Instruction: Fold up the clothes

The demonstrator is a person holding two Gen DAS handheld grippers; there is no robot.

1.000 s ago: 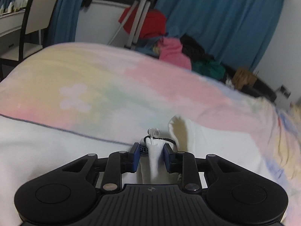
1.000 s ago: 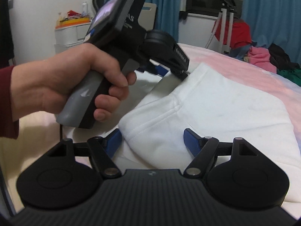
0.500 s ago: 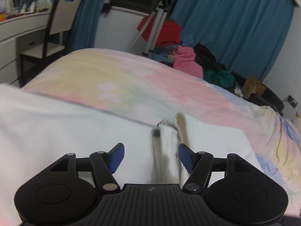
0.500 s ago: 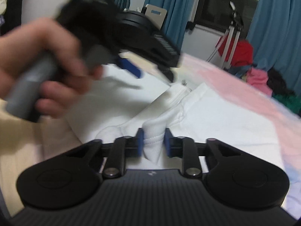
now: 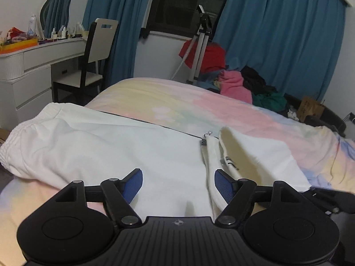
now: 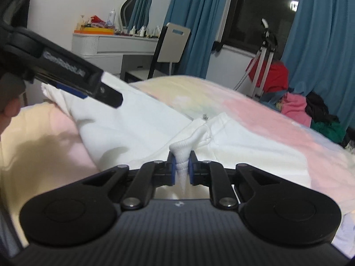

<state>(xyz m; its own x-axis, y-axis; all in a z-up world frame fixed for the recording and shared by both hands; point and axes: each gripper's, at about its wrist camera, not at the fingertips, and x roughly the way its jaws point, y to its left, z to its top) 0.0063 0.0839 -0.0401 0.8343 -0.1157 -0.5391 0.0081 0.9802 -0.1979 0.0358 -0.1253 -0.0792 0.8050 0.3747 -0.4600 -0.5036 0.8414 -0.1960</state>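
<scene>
A white garment (image 5: 115,150) is lying spread across the bed (image 5: 199,108), over a pastel bedspread of pink, yellow and pale green, with its ribbed elastic edge (image 5: 13,137) hanging toward the bed's left side in the left wrist view. The left gripper (image 5: 178,182) is hovering above the cloth with its blue-padded fingers (image 5: 133,181) spread wide and nothing pressed between them; they have just been opening. The right gripper (image 6: 182,166) is pinching a bunched fold of the white garment (image 6: 180,155) between its fingers (image 6: 172,168), which have just been closing on the cloth and are now pressing it from both sides. In the right wrist view the left gripper (image 6: 111,98) is showing at upper left, above the garment, with part of the hand (image 6: 8,110) at the frame's edge.
</scene>
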